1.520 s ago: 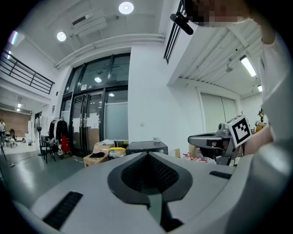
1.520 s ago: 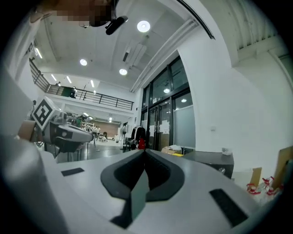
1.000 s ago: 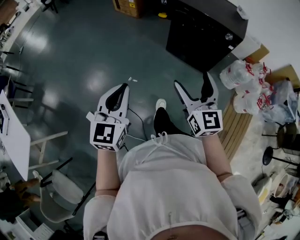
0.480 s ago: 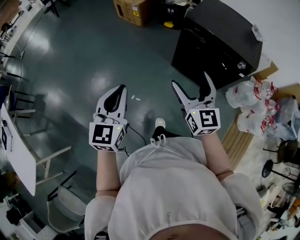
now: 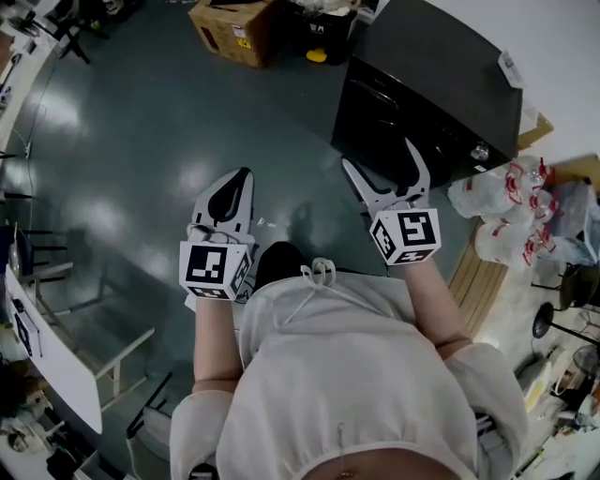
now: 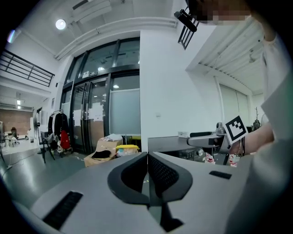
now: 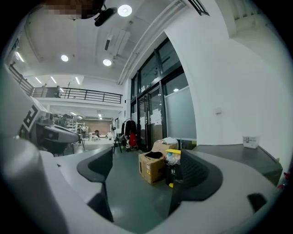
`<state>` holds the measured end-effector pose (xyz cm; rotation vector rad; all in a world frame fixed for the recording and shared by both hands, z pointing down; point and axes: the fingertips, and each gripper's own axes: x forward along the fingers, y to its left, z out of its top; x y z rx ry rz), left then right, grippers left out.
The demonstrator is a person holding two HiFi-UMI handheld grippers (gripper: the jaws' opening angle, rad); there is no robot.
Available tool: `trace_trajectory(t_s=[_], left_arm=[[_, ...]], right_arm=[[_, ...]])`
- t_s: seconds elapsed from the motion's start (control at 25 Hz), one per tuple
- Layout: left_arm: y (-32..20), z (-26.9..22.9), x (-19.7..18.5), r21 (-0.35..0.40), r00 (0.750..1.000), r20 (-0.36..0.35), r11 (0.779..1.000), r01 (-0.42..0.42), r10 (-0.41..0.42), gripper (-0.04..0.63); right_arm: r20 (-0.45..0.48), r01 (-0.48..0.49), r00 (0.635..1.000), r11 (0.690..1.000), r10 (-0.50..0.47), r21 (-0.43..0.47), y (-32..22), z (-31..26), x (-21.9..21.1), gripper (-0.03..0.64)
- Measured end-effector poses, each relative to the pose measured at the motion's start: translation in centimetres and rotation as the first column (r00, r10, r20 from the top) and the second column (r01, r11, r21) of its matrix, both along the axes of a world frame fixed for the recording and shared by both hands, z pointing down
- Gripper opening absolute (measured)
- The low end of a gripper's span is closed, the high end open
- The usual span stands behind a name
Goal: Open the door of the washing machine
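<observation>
The washing machine [image 5: 441, 84] is a black box at the upper right of the head view, its front face turned toward the open floor. Its dark top also shows in the left gripper view [image 6: 167, 143] and at the right edge of the right gripper view [image 7: 242, 157]. My right gripper [image 5: 380, 157] is open and empty, its fingertips just short of the machine's lower front. My left gripper [image 5: 241, 176] is shut on nothing, over bare floor to the left of the machine. Seen from its own camera, the left gripper [image 6: 147, 157] has its jaws pressed together; the right gripper [image 7: 146, 171] has its jaws wide apart.
A cardboard box [image 5: 230, 28] and a dark bin stand left of the machine. Plastic bags of bottles [image 5: 511, 202] and a wooden pallet [image 5: 478, 272] lie to its right. A white table [image 5: 47, 347] and chairs are at the left.
The person has stepped forward, so the washing machine and cardboard box sit closer and fuller in view. Both grippers hold the same pose, left shut and right open.
</observation>
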<state>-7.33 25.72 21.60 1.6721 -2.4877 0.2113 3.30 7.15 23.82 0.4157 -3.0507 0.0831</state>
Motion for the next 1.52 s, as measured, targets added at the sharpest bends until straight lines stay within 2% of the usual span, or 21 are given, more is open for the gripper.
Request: trace_trajectory(t_s=[0.2,0.36,0.52,0.72,0.84,0.96,1.04,1.2,1.32,1.4,1.52], left_arm=[[-5.9,-0.2,-4.4,0.017,0.996,0.027,0.997,-0.081,0.08,0.021],[-11.7,-0.2,-8.5,0.017,0.979,0.049,0.98,-0.198,0.197,0.021],[-17.8,-0.2,-13.9,0.011,0.953,0.036,0.954,-0.301,0.3,0.021],[-25.0,0.3,-19.7,-0.012,0.899,0.022,0.9,-0.436,0.436,0.021],[-28.5,0.9,-21.8,-0.018,0.861,0.014,0.861,-0.508,0.508,0.021],[-31.4,2.5,-23.4,-0.013,0.821,-0.014,0.821,-0.571,0.571,0.021],[-33.1,4.1,-24.1,-0.023,0.785,-0.02,0.785,-0.619,0.619,0.021],[-36.7,8.0,-24.1,-0.037,0.71,-0.068,0.709,-0.704,0.701,0.021],[-38.8,11.2,-23.3,-0.044,0.662,-0.073,0.66,-0.75,0.746,0.021],[-39.6,13.7,-23.0,-0.075,0.648,-0.085,0.644,-0.762,0.757,0.021],[-40.1,17.6,-22.7,-0.133,0.631,-0.144,0.617,-0.776,0.762,0.021]], right_arm=[[0.0,-0.089,0.996,0.996,0.089,0.005,-4.5,0.7,-2.5,0.462],[-0.008,-0.171,0.985,0.985,0.171,-0.008,-8.4,1.5,-5.6,0.462],[-0.032,-0.279,0.96,0.96,0.278,-0.03,-12.6,2.3,-9.5,0.462],[-0.059,-0.415,0.909,0.907,0.412,-0.074,-17.2,3.6,-14.4,0.462],[-0.063,-0.491,0.871,0.86,0.487,-0.136,-19.8,4.9,-16.3,0.461],[-0.121,-0.57,0.821,0.812,0.558,-0.126,-21.5,7.3,-17.1,0.462],[-0.167,-0.629,0.775,0.768,0.609,-0.119,-22.0,9.2,-16.9,0.462],[-0.254,-0.72,0.693,0.67,0.675,-0.18,-23.4,14.4,-15.9,0.46],[-0.325,-0.772,0.635,0.588,0.7,-0.243,-24.4,19.2,-14.7,0.461],[-0.374,-0.805,0.593,0.527,0.712,-0.273,-24.6,22.5,-13.9,0.461],[-0.457,-0.848,0.53,0.433,0.714,-0.307,-24.4,27.6,-13.0,0.462]])
